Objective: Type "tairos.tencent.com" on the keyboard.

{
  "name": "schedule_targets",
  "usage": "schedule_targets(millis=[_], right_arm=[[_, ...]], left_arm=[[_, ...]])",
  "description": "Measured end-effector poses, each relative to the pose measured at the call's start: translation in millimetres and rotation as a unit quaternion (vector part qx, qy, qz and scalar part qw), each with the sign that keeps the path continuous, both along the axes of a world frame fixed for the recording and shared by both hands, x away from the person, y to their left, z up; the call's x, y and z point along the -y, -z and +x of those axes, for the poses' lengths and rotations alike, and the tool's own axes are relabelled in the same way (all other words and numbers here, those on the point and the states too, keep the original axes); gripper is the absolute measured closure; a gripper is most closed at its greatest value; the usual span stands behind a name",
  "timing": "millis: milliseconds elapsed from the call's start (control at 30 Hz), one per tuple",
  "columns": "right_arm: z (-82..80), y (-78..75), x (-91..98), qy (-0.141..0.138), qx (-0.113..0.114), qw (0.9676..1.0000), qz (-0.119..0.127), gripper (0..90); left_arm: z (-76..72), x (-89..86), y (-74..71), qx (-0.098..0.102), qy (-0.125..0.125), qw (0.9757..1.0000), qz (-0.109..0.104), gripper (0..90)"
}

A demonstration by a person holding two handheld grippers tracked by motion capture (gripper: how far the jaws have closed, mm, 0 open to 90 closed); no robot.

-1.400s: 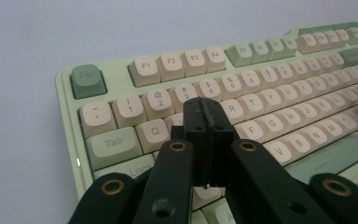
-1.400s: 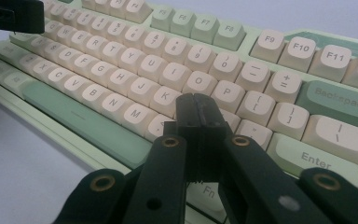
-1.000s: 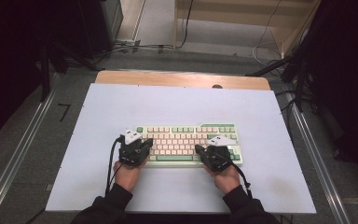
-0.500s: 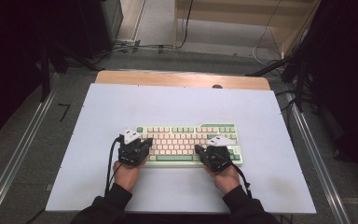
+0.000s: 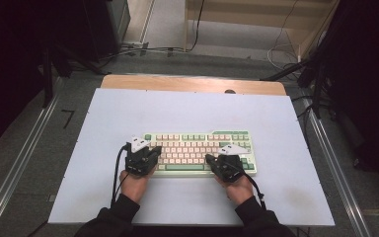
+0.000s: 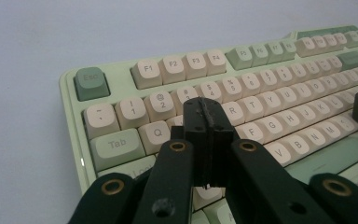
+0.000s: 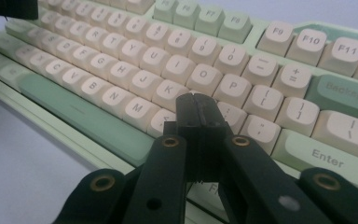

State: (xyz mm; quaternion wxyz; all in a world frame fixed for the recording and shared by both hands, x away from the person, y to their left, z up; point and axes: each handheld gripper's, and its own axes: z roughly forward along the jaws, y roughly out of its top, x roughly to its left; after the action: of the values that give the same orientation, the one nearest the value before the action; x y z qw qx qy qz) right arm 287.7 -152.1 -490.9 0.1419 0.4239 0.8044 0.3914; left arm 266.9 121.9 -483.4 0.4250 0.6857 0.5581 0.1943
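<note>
Nothing has shifted since the earlier frames: both hands rest at the same spots over the keyboard [image 5: 200,152], which lies flat toward the near edge of the white table [image 5: 187,108], its long side facing the person. At the keyboard's left end, the left hand-held gripper [image 5: 144,149] has its jaws clenched together on nothing, so the joined tips form one narrow point; in the left gripper view that point [image 6: 205,116] sits over the keys just right of the Q key [image 6: 157,133], apparently to strike a single key without catching its neighbours. The right hand-held gripper [image 5: 230,157] is likewise clenched and empty, its tip [image 7: 195,108] poised below the K key [image 7: 168,91], near the Enter key [image 7: 328,156]. Whether either tip presses a key cannot be told.
</note>
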Motion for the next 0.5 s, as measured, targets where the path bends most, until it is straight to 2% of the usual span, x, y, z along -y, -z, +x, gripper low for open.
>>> schedule_targets(millis=[133, 500], right_arm=[[-0.3, -6.2, 1.2, 0.003, 0.01, 0.9999, 0.011, 87.3], [5.3, -13.1, 1.6, 0.009, 0.018, 0.9996, 0.021, 87.3]], left_arm=[[0.3, -0.5, -0.1, 0.0, -0.001, 1.0, 0.0, 90.0], [3.9, 6.4, 1.5, -0.005, 0.005, 1.0, -0.002, 90.0]])
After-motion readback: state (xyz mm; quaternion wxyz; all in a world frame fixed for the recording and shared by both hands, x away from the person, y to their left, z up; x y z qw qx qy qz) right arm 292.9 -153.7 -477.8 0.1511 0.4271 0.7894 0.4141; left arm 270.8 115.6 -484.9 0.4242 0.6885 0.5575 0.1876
